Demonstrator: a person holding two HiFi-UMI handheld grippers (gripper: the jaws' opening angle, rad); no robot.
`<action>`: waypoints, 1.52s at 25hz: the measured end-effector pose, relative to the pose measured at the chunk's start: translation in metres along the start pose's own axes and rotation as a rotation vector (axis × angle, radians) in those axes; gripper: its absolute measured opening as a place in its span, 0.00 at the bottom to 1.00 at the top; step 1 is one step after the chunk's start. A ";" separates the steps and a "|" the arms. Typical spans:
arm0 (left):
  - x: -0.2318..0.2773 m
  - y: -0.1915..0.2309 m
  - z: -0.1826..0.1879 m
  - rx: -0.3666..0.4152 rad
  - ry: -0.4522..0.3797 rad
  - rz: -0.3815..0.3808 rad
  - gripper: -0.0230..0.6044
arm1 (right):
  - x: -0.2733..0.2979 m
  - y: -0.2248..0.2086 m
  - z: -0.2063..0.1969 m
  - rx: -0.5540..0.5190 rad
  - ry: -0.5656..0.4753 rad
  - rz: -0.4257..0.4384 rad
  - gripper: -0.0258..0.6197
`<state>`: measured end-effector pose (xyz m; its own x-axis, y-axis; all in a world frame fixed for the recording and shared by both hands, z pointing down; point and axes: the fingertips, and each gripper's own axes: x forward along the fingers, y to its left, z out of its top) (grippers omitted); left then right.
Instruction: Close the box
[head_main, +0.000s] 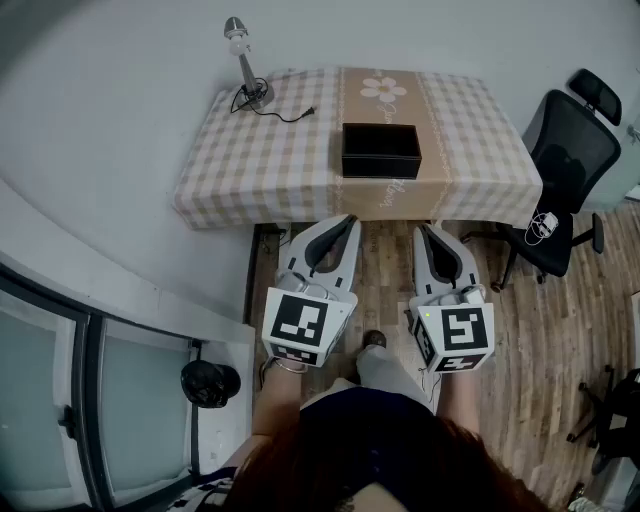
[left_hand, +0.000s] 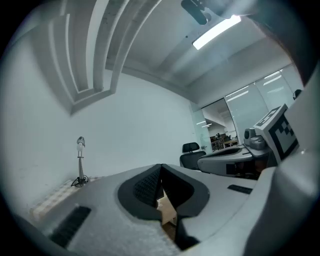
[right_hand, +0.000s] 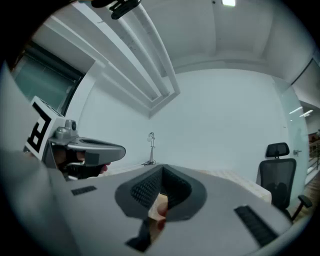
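My left tool (head_main: 347, 220) and right tool (head_main: 421, 230) are both pressed together and empty, short of the desk (head_main: 250, 160). The black box (head_main: 380, 150) sits mid-desk and is probably stiff and light. I'd take its lid by the edge, though I can barely make it out.

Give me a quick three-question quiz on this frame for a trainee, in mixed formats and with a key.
1. True or false: the left gripper or the right gripper is touching the black box.
2. What stands at the far left corner of the table? A) a desk lamp with its cord B) a mug C) a laptop
3. Fill in: the office chair stands at the table's ___ side, as the person sees it.

Key: 1 false; both grippers are short of the table, fingers together and empty. 2 A. 3 right.
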<state>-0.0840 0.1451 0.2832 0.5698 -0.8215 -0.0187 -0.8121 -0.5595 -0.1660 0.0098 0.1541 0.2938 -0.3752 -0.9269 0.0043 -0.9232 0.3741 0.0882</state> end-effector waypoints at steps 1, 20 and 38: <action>0.003 0.001 0.000 0.003 0.001 -0.004 0.08 | 0.003 -0.001 -0.001 -0.001 0.004 -0.001 0.07; 0.077 0.020 -0.013 -0.014 0.018 -0.045 0.08 | 0.068 -0.044 -0.007 0.050 -0.016 0.040 0.07; 0.140 0.015 -0.018 -0.052 0.044 -0.006 0.08 | 0.104 -0.095 -0.014 0.017 -0.037 0.116 0.07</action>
<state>-0.0182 0.0196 0.2961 0.5698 -0.8214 0.0259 -0.8146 -0.5686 -0.1141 0.0597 0.0218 0.2999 -0.4823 -0.8757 -0.0229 -0.8744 0.4797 0.0726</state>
